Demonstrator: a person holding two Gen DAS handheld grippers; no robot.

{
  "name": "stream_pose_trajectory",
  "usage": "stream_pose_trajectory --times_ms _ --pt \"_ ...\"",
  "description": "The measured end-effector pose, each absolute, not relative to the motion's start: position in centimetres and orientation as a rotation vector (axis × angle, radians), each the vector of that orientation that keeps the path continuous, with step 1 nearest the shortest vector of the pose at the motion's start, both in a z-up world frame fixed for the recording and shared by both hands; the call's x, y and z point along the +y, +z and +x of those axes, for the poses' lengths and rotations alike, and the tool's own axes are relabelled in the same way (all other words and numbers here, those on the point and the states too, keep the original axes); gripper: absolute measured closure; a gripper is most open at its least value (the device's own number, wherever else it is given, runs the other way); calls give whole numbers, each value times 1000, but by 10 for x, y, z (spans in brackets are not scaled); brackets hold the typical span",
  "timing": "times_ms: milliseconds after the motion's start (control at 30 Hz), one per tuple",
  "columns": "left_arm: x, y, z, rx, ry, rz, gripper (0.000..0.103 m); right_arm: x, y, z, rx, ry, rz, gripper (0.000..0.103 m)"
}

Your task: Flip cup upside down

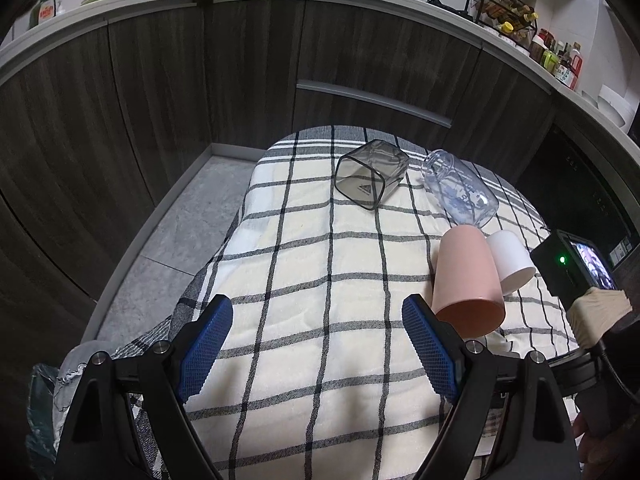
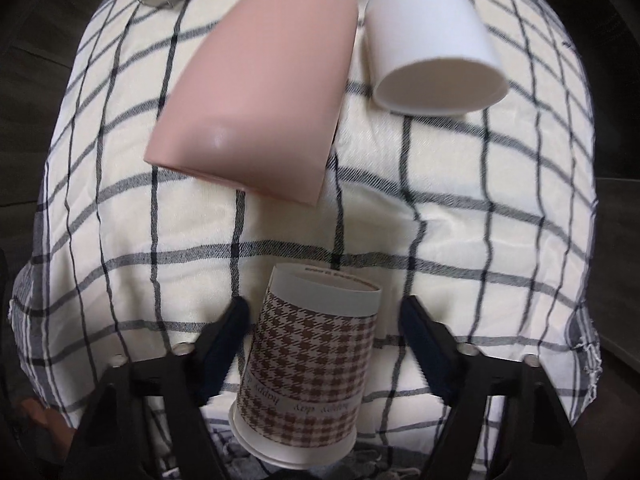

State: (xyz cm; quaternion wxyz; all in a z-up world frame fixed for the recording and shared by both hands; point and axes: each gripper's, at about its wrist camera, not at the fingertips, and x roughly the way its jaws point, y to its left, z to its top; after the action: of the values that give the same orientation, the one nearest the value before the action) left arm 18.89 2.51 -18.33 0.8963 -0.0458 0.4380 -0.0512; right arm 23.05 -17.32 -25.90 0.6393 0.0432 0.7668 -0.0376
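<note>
Both jaws wide, right gripper [image 2: 324, 332] straddling but not gripping the brown houndstooth paper cup [image 2: 308, 372] on the checked tablecloth [image 2: 460, 208]; uneven closing could crush or tip it.

Both grippers stood open: the left gripper [image 1: 316, 344] empty, the right gripper [image 2: 324, 344] with fingers [image 2: 224, 344] spread wide.
</note>
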Motion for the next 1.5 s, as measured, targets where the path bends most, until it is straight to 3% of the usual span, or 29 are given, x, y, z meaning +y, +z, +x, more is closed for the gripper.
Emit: stream_pose_trajectory --times_ms 33,333,633,800,1500 --pt "25 -183 189 907 -106 -93 16 -173 -260 230 1749 -81 104 43" --pt "19 -179 183 897 -110 -83 16 -185 -229 205 1551 -48 139 44" --pt "-6 -178 162 851 -119 -35 16 -193 -170 166 903 -117 42 44" --pt "-22 -187 153 797 -83 21 16 -204 -182 155 718 -208 33 44" --pt "-31 -180 125 714 -110 45 15 -204 -215 116 854 -215 37 44"
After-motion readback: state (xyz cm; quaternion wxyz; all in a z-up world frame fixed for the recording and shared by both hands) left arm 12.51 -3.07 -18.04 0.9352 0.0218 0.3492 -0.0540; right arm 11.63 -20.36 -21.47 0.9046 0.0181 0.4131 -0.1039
